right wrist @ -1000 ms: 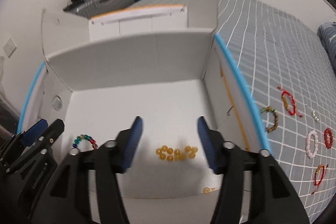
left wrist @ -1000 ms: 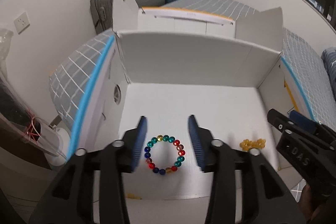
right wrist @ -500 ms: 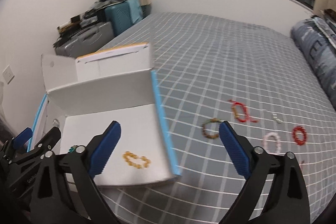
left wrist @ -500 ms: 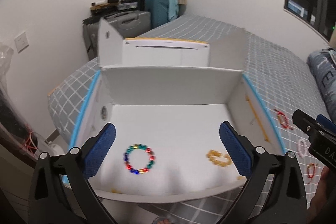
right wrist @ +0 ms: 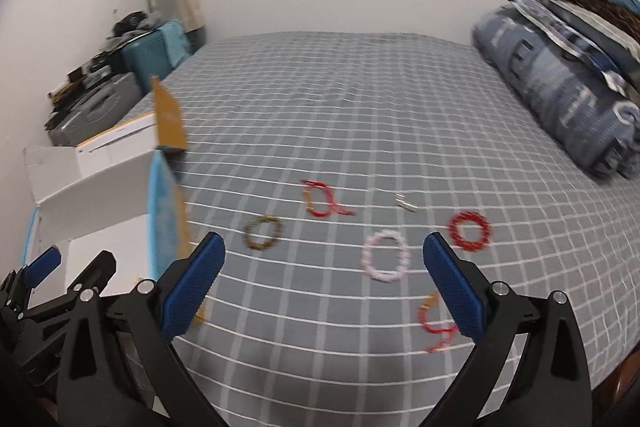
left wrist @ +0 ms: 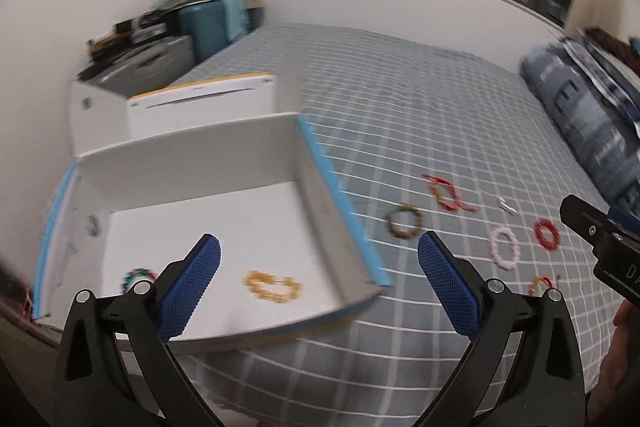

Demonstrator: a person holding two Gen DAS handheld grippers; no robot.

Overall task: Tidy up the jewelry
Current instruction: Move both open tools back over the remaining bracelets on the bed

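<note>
Left wrist: our left claw (left wrist: 318, 279) gapes wide, empty — two bracelets (left wrist: 273, 286) lie inside the white box (left wrist: 328, 203). Right wrist: our right claw (right wrist: 324, 277) gapes wide too — we judge five bracelets (right wrist: 386, 261) remain on the bed (right wrist: 360, 107) beside the box.

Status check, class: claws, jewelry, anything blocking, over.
Left claw open, empty; right claw open, empty. Yellow bracelet in white box; pink bracelet and others loose on bed. Nothing blocking.
</note>
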